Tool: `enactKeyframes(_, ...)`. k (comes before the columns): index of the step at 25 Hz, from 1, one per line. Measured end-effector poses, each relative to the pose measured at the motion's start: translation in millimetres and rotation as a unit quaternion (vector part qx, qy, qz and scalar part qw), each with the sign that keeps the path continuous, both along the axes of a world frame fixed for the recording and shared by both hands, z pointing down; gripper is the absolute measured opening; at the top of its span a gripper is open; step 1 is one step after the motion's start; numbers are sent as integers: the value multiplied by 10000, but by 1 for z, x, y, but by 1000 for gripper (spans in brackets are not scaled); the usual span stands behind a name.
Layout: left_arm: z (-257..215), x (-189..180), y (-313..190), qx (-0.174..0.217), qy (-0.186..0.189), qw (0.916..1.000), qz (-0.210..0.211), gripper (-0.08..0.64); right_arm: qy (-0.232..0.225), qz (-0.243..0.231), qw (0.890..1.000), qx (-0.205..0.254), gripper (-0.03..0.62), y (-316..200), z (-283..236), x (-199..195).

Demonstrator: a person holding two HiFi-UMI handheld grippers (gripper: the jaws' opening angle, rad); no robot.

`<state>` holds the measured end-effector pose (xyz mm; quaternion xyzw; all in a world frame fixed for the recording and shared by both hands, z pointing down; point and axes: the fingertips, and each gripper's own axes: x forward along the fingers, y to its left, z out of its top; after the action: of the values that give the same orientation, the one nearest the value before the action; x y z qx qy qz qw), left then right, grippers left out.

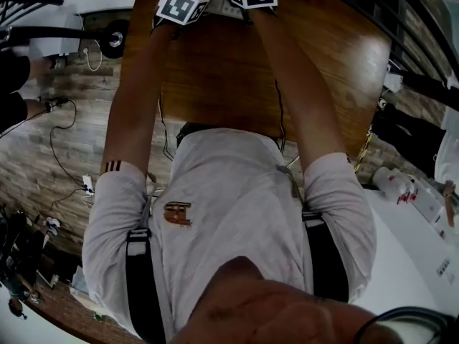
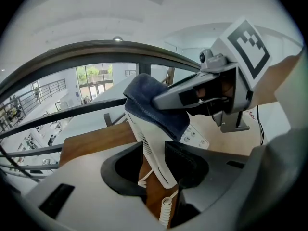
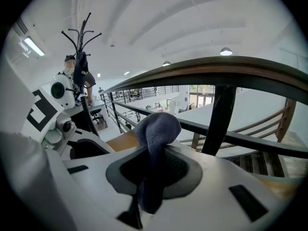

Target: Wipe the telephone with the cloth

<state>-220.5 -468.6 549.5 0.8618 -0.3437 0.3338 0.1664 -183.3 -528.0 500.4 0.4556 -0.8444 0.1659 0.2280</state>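
The phone point(image 2: 153, 148) is seen near the tabletop's point(image 1: 215, 84) far edge. Its side stands between the jaws of the left gripper point(image 2: 154, 165), which are spread wide: one pad lies against the casing and the other is parted from it, so nothing is gripped. The cloth point(image 3: 155, 129) is clamped in the right gripper point(image 3: 154, 172) and is laid on the phone's upper face, just above the keys point(image 2: 195, 136). The wiping seems to be in hand. It is judged best done with the casing first pinched by the left gripper, so that the phone is not pushed along, with the cloth pressed flat and drawn in short strokes, and with the coiled cord point(image 2: 166, 208) left clear. Contact between cloth and phone is shown only in the left gripper view, and the pinch on the cloth plainly only in the right gripper view. In the head view the phone is almost wholly hidden behind the marker cubes point(image 1: 183, 6).
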Motion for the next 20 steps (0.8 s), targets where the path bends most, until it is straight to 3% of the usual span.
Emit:
enactKeyframes(7,2,-4,-7,-5,78,10000,0,140,343,194,9987,-329,78,-11,22,20)
enactKeyframes(13,1,0,-3,31,177,9998,10,140,661,652,9953,-290,78,-6,23,75)
enactKeyframes(20,0,-1,0,97,218,9997,-66,138,431,895,9949,-178,78,13,12,106)
